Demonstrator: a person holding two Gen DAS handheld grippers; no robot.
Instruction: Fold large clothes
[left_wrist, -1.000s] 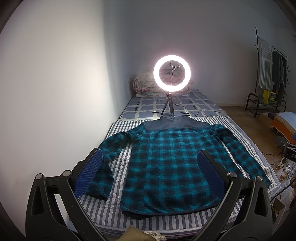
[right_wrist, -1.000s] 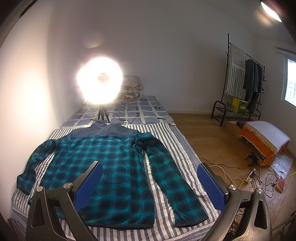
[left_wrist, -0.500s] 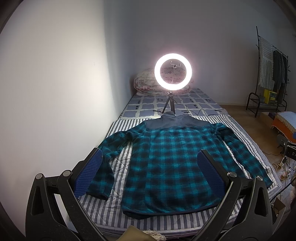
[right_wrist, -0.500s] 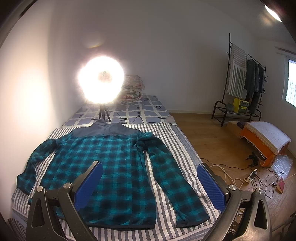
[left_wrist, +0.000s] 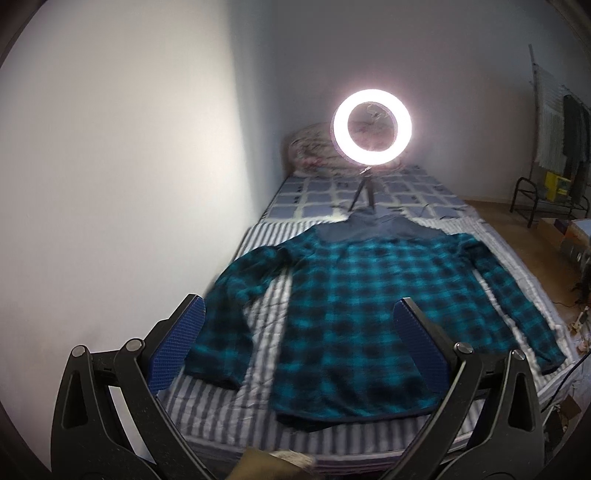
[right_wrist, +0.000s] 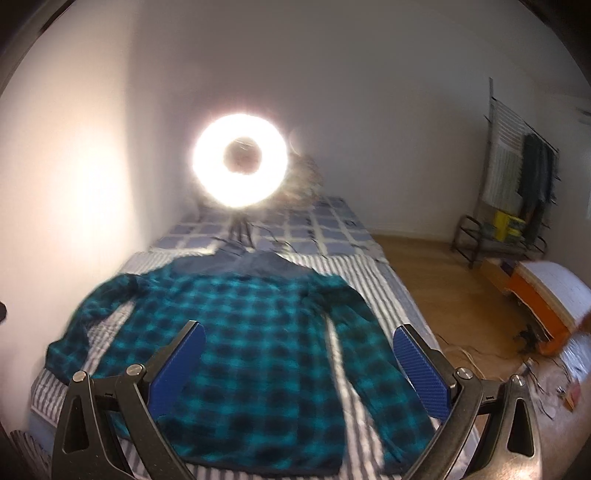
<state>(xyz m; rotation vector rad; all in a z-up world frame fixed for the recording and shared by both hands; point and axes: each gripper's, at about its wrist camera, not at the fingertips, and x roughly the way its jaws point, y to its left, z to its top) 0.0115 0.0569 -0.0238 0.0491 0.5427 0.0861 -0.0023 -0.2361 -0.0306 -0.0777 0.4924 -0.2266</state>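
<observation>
A teal and black plaid shirt (left_wrist: 362, 306) with a grey collar lies flat on the striped bed (left_wrist: 229, 402), sleeves spread to both sides, hem toward me. It also shows in the right wrist view (right_wrist: 258, 350). My left gripper (left_wrist: 299, 332) is open and empty, held above the shirt's near left part, with its left sleeve cuff (left_wrist: 218, 354) near the left finger. My right gripper (right_wrist: 299, 350) is open and empty, held above the shirt's near right part, its right sleeve (right_wrist: 373, 373) by the right finger.
A lit ring light on a tripod (left_wrist: 371, 127) stands on the bed behind the collar, with folded bedding (left_wrist: 314, 151) behind it. White wall along the left. Wooden floor at right holds a clothes rack (right_wrist: 517, 192), an orange box (right_wrist: 546, 306) and cables (right_wrist: 535, 373).
Both grippers have moved forward and swung left, closer over the shirt; both views are now motion-blurred. The shirt itself has not moved. Both grippers stay open.
</observation>
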